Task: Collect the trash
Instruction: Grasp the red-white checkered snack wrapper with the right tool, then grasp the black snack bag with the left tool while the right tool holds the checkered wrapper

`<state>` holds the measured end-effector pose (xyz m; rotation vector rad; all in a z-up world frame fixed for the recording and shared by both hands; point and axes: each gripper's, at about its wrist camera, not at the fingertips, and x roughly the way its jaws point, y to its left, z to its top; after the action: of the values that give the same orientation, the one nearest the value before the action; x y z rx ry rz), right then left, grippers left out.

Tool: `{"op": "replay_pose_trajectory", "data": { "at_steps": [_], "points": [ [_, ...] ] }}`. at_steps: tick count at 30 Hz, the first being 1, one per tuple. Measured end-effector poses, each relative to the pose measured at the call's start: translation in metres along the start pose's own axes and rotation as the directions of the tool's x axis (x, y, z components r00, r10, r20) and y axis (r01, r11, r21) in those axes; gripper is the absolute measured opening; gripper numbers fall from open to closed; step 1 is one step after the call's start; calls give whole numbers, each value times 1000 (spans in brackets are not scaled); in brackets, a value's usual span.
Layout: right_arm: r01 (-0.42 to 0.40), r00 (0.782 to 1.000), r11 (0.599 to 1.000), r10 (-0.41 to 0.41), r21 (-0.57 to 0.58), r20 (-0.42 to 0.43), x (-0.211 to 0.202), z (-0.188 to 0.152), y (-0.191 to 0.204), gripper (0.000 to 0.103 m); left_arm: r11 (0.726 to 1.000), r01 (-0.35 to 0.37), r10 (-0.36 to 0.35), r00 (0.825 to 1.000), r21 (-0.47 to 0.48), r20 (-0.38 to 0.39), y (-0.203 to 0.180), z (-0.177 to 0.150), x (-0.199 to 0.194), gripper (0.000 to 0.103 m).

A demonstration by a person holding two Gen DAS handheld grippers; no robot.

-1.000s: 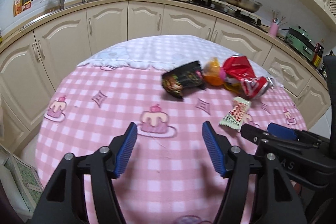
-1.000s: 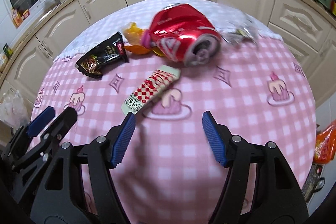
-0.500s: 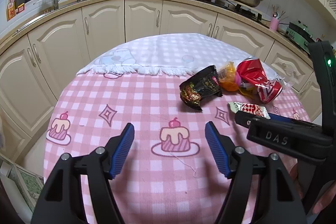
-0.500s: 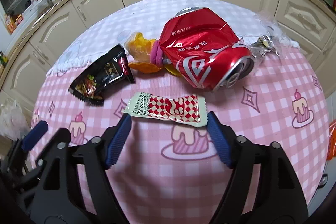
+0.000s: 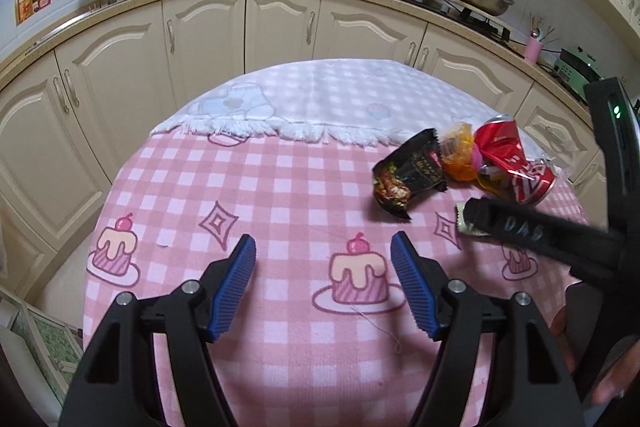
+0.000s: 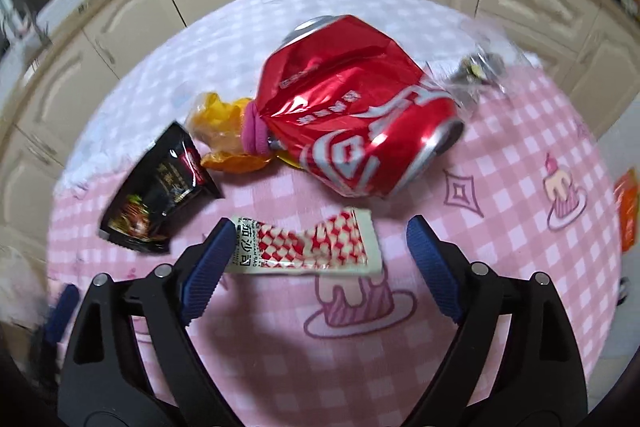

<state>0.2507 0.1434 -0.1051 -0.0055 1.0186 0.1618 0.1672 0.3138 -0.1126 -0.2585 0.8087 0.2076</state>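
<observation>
Trash lies on a round table with a pink checked cloth. A red-and-white checked sachet lies flat between the open jaws of my right gripper, its left end against the left finger. Behind it are a crushed red can, an orange wrapper, a black snack packet and a clear wrapper. My left gripper is open and empty over bare cloth, left of the black packet and the can.
The right gripper's body crosses the left wrist view at the right. Cream kitchen cabinets curve behind the table. A white fringed cloth covers the table's far part. An orange item lies beyond the table's right edge.
My right gripper has moved forward and down, so the checked sachet now lies between its jaws. My left gripper drew back and shifted left, away from the trash pile.
</observation>
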Motion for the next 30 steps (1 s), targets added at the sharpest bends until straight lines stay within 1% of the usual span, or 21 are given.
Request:
{"op": "replay_pose_trajectory", "data": {
  "at_steps": [1, 2, 3, 4, 5, 6, 7, 10, 13, 16, 18, 20, 21, 23, 24, 25, 27, 29, 30],
  "points": [
    [5, 1000, 1000, -4, -20, 27, -1, -1, 2, 62, 1000, 2, -2, 1000, -6, -4, 1, 0, 1, 69],
    [-9, 999, 1000, 10, -23, 38, -3, -2, 1, 53, 1000, 3, -3, 1000, -9, -7, 2, 0, 2, 69],
    [-52, 998, 998, 53, -26, 43, -4, -2, -1, 46, 1000, 2, -2, 1000, -9, -9, 2, 0, 3, 69],
    [-92, 995, 995, 94, -34, 45, -5, -3, -3, 35, 1000, 0, 0, 1000, -9, -10, 2, 0, 3, 69],
    [-137, 989, 990, 138, -44, 43, -7, -5, -6, 33, 1000, -1, 1, 1000, -7, -9, 2, 0, 3, 69],
    [-160, 986, 986, 162, -55, 39, -7, -6, -9, 30, 1000, -1, 1, 1000, -4, -7, 1, 0, 2, 69],
    [-176, 983, 982, 179, -75, 39, -9, -8, -10, 29, 1000, -2, 2, 1000, 0, -4, 0, -1, 2, 69],
    [-210, 976, 969, 215, -131, 32, -14, -17, -17, 29, 1000, 1, -1, 1000, 5, -2, -4, -1, 1, 69],
    [-257, 965, 948, 263, -190, 8, -22, -28, -25, 29, 1000, 3, -3, 1000, 7, -7, -8, -3, 0, 69],
    [-282, 958, 923, 288, -261, -17, -32, -42, -29, 29, 1000, 10, -10, 1000, 19, -10, -16, -2, 0, 69],
    [-294, 954, 914, 299, -280, -24, -36, -46, -37, 29, 999, 16, -15, 1000, 38, -7, -23, -1, 0, 69],
    [-292, 954, 914, 298, -283, -22, -39, -47, -45, 29, 999, 19, -19, 1000, 47, -7, -28, 0, 1, 69],
    [-281, 958, 921, 286, -272, -20, -39, -47, -50, 32, 999, 17, -17, 1000, 51, -6, -32, 2, 2, 69],
    [-244, 969, 941, 249, -234, -10, -34, -45, -60, 63, 998, 15, -14, 1000, 62, -9, -37, 3, 3, 69],
    [-221, 974, 950, 228, -221, 2, -34, -45, -65, 83, 997, 15, -14, 1000, 69, -13, -41, 2, 3, 69],
    [-211, 976, 954, 218, -214, 10, -32, -44, -67, 84, 997, 17, -16, 1000, 73, -17, -43, 2, 3, 69],
    [-232, 971, 949, 239, -212, 8, -32, -46, -74, 84, 996, 18, -16, 1000, 82, -24, -46, 0, 3, 69],
    [-241, 967, 937, 254, -253, 21, -38, -49, -78, 84, 996, 14, -11, 999, 87, -30, -47, -1, 4, 70],
    [-244, 962, 915, 270, -322, 38, -45, -51, -73, 84, 996, 12, -9, 999, 87, -33, -46, -2, 5, 70]
  ]
}}
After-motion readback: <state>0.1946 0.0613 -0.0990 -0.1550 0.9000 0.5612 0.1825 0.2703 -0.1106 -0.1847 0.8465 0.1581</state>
